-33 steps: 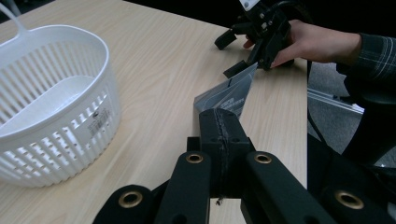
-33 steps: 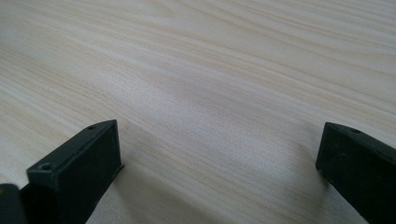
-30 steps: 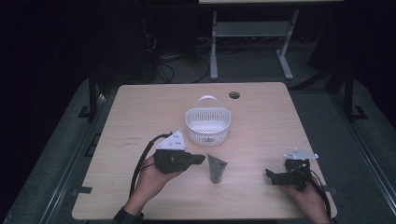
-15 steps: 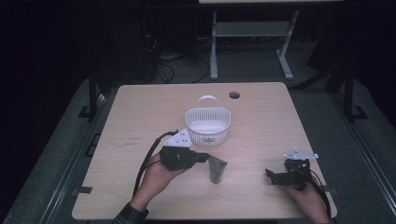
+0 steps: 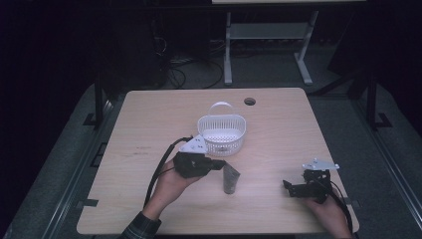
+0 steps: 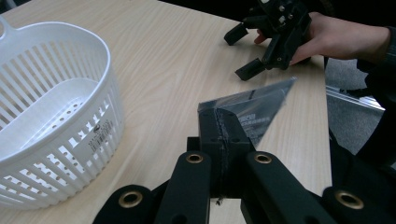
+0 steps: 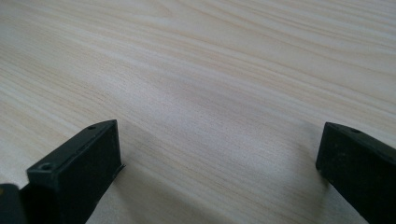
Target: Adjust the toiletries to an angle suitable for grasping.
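My left gripper (image 5: 219, 164) is shut on one end of a dark grey foil packet (image 5: 230, 179), which hangs down toward the table just in front of the white slotted basket (image 5: 221, 133). In the left gripper view the jaws pinch the packet (image 6: 250, 109) flat, with the basket (image 6: 51, 116) to their left. My right gripper (image 5: 289, 188) rests at the table's near right corner, jaws wide apart and pointing left. In the right gripper view its fingertips (image 7: 77, 158) frame bare wood, nothing between them. That gripper (image 6: 268, 35) also appears far off in the left gripper view.
The light wooden table (image 5: 149, 119) has a round cable hole (image 5: 250, 101) near its far edge. The basket is empty, with a handle arching over its back rim. Dark floor, cables and a metal stand lie beyond the table.
My left gripper has shifted a little to the right and toward the basket, carrying the packet along. The right gripper has stayed put.
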